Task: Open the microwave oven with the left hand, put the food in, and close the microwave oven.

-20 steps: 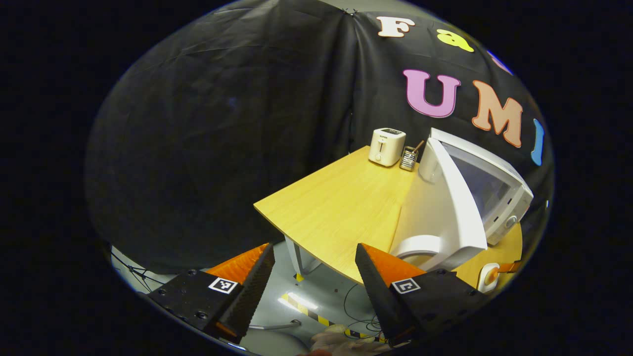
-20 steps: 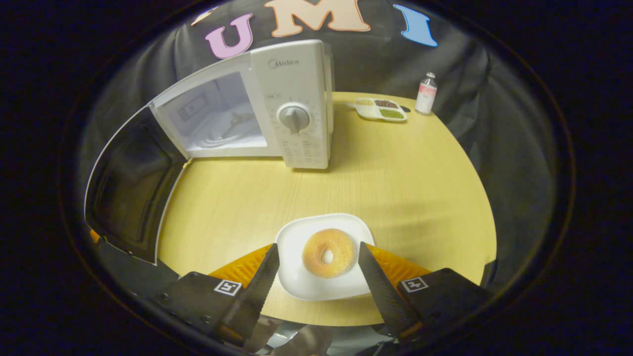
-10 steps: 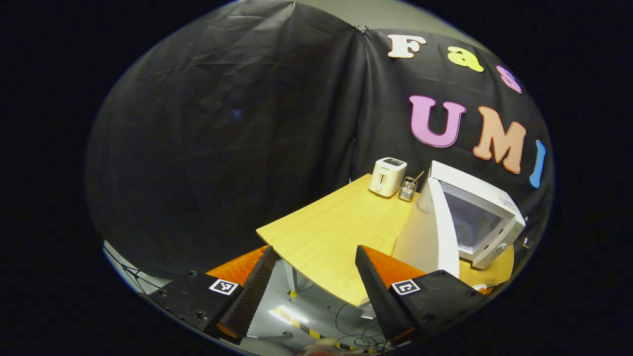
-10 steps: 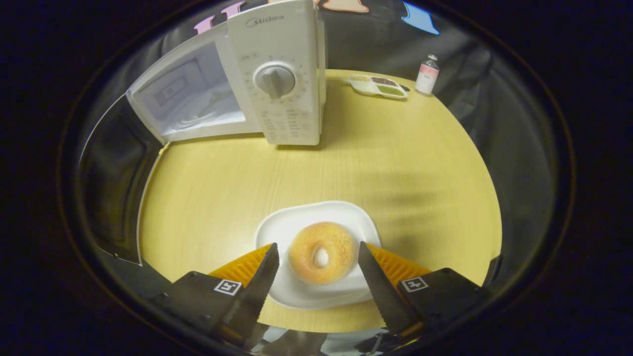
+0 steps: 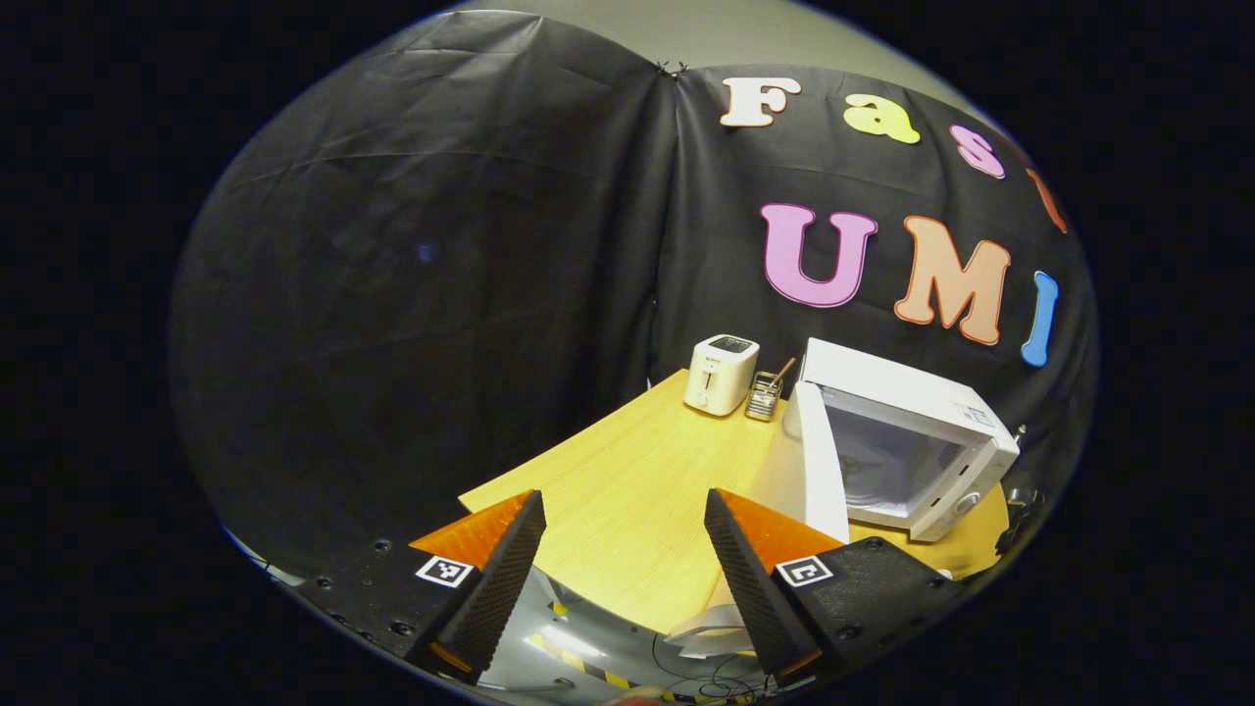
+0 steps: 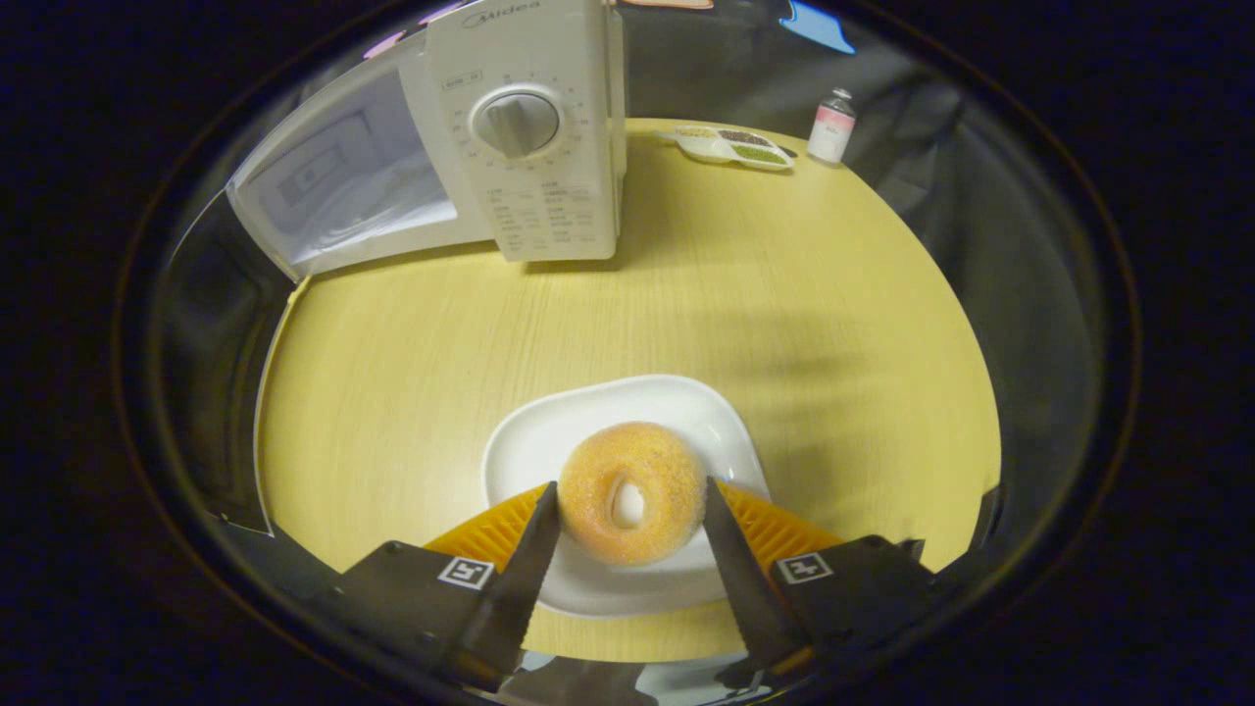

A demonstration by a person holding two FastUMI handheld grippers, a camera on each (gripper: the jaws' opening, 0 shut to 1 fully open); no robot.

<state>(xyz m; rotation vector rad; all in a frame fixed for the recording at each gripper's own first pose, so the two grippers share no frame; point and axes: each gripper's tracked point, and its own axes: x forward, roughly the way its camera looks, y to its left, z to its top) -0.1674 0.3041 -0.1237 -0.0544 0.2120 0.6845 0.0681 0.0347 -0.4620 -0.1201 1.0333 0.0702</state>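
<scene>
A sugared doughnut lies on a white plate near the front edge of the round wooden table. My right gripper is low over the plate, open, one finger close beside each side of the doughnut. The white microwave stands at the back left with its door swung wide open toward me and its cavity showing. In the left gripper view the microwave and its open door sit at the right. My left gripper hangs open in the air off the table's left edge, holding nothing.
A white toaster and a small utensil holder stand on the table behind the microwave's door side. A small bottle and a divided dish of grains sit at the far right of the table.
My right gripper has come down and forward until its fingers flank the doughnut, and the gap has narrowed. My left gripper has drawn back and up, away from the open door.
</scene>
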